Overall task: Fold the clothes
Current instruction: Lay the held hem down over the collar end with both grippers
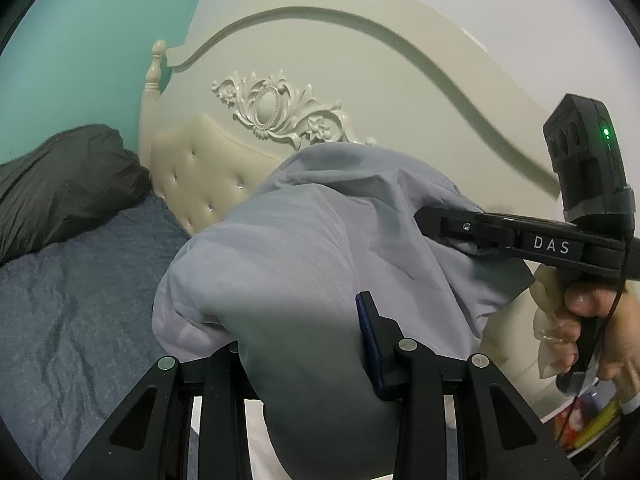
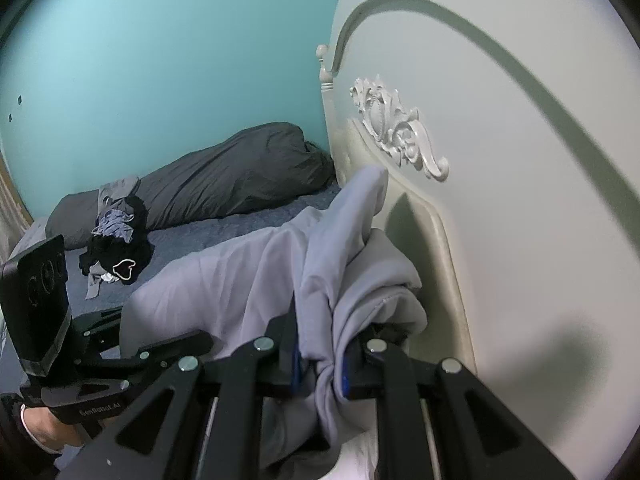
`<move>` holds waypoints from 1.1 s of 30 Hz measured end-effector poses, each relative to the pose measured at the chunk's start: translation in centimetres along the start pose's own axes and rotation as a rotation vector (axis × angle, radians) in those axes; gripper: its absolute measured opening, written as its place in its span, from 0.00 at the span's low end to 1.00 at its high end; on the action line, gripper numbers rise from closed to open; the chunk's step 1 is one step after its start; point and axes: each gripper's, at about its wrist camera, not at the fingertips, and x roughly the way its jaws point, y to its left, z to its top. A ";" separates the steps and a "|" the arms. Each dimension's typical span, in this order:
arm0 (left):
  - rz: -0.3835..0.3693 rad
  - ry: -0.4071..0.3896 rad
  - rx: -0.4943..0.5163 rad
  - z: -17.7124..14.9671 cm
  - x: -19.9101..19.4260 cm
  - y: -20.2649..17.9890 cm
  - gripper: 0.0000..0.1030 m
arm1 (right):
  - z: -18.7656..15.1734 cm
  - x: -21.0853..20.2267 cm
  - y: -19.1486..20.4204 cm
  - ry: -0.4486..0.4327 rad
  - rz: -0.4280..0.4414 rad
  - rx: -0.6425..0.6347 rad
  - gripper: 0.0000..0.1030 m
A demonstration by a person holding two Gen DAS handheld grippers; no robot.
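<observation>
Left hand-held gripper (image 1: 304, 360): clamped on the grey garment (image 1: 304, 240).
Right hand-held gripper (image 2: 320, 364): clamped on bunched garment fabric.
Garment: lifted above the bed (image 1: 80, 300), near the headboard (image 1: 360, 80).

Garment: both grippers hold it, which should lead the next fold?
Probably right. The right gripper pinches a gathered edge of the garment; the left gripper is wrapped in a bulky bunch.

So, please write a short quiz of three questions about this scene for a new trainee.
1. True or false: both grippers grip the same light grey garment.
2. The headboard is: A cream, B black, C red.
3. What lies beside the dark pillow on the bed?

Key: 1 true: left gripper and right gripper both hold it. 2 A. 3 a pile of dark clothes.
</observation>
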 end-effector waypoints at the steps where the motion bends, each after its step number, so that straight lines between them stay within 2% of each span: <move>1: 0.002 0.000 0.004 -0.3 0.5 0.0 0.37 | -0.4 0.4 -0.3 -0.001 -0.001 0.005 0.12; 5: -0.002 0.032 -0.014 -2.9 2.5 0.6 0.37 | -2.4 2.1 -0.9 0.015 -0.006 0.011 0.12; 11: -0.032 0.120 -0.070 -8.3 3.9 0.7 0.37 | -7.1 4.3 -1.4 0.093 0.004 0.033 0.12; 16: -0.049 0.176 -0.105 -12.4 3.5 -0.1 0.37 | -11.9 4.6 -1.6 0.166 0.022 0.054 0.12; 20: -0.060 0.213 -0.143 -15.0 2.8 -0.3 0.37 | -14.4 4.4 -1.6 0.209 0.047 0.070 0.13; 28: -0.081 0.276 -0.220 -19.0 2.3 -0.1 0.37 | -18.4 4.4 -1.9 0.276 0.077 0.118 0.13; 33: -0.102 0.288 -0.272 -20.1 1.6 0.2 0.37 | -20.6 4.1 -3.1 0.294 0.089 0.179 0.13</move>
